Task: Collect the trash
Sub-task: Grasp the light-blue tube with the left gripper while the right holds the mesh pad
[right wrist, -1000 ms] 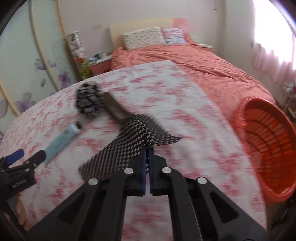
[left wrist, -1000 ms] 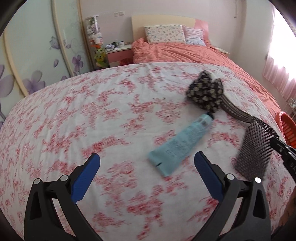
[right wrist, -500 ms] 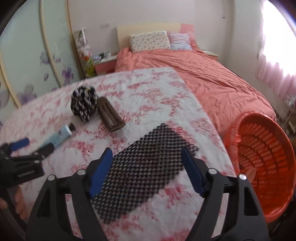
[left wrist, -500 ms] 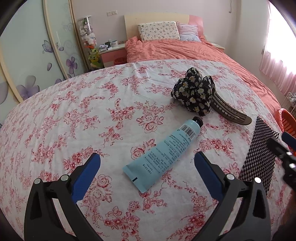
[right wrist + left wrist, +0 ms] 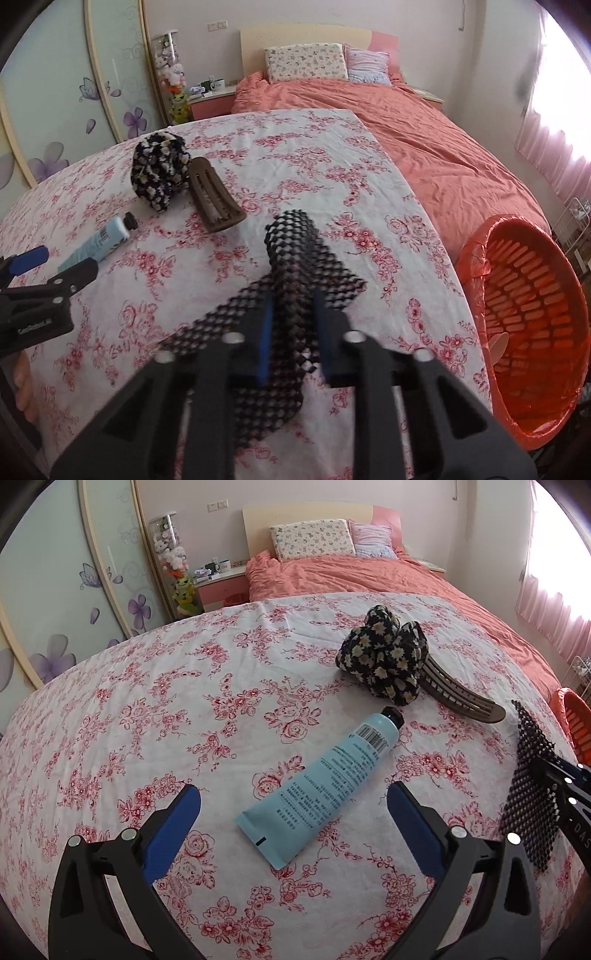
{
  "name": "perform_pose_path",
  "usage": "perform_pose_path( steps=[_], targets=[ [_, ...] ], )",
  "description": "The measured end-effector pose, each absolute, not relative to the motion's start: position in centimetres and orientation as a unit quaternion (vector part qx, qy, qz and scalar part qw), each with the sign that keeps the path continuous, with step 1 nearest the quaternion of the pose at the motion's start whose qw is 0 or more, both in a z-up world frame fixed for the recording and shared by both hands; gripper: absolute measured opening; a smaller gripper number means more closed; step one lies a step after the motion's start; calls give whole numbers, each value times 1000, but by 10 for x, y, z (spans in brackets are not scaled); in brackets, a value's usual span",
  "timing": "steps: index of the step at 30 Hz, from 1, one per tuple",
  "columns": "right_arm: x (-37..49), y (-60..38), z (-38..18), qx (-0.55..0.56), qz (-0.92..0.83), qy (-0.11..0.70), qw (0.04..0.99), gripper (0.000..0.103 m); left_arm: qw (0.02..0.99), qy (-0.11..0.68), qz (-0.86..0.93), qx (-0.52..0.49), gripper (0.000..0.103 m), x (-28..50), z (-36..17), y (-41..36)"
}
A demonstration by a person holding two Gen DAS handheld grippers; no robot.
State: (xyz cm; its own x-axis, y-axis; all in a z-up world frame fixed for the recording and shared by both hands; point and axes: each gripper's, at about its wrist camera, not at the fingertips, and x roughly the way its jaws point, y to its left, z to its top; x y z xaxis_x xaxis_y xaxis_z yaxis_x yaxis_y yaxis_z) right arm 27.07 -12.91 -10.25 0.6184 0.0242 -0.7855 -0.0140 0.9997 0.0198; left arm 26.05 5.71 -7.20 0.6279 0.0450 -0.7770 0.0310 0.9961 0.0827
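Right gripper (image 5: 291,328) jaws are closing with the black mesh sheet (image 5: 295,258) bunched between them. Left gripper (image 5: 293,812) stands wide open and empty; blue tube (image 5: 325,782) lies at 12 o'clock

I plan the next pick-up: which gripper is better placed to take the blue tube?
Left. The left gripper is open with the blue tube just ahead; the right gripper is closing on the black mesh.

A home bedroom: made bed (image 5: 354,579) with pillows (image 5: 310,539), nightstand (image 5: 219,585).
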Motion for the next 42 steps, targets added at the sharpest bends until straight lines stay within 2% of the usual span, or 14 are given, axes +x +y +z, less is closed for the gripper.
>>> perform_pose_path(
  steps=[9, 11, 15, 38, 40, 41, 42],
  targets=[
    [270, -131, -101, 17, 11, 436, 899, 9, 895, 442, -13, 54, 79, 272, -75, 49],
    [270, -131, -101, 18, 11, 437, 899, 9, 893, 445, -27, 50, 72, 275, -75, 49],
    [271, -132, -101, 23, 13, 437, 899, 9, 884, 465, -41, 22, 49, 271, -72, 50],
    [270, -134, -103, 38, 20, 438, 898, 10, 895, 445, -25, 19, 47, 291, -74, 33],
    [270, -136, -103, 41, 21, 438, 898, 10, 898, 439, -26, 20, 33, 291, -74, 32],
    [270, -137, -103, 43, 22, 438, 898, 10, 899, 436, -28, 21, 28, 290, -74, 33],
    [270, -136, -103, 45, 23, 438, 898, 10, 900, 435, -28, 18, 29, 289, -74, 34]
  ],
)
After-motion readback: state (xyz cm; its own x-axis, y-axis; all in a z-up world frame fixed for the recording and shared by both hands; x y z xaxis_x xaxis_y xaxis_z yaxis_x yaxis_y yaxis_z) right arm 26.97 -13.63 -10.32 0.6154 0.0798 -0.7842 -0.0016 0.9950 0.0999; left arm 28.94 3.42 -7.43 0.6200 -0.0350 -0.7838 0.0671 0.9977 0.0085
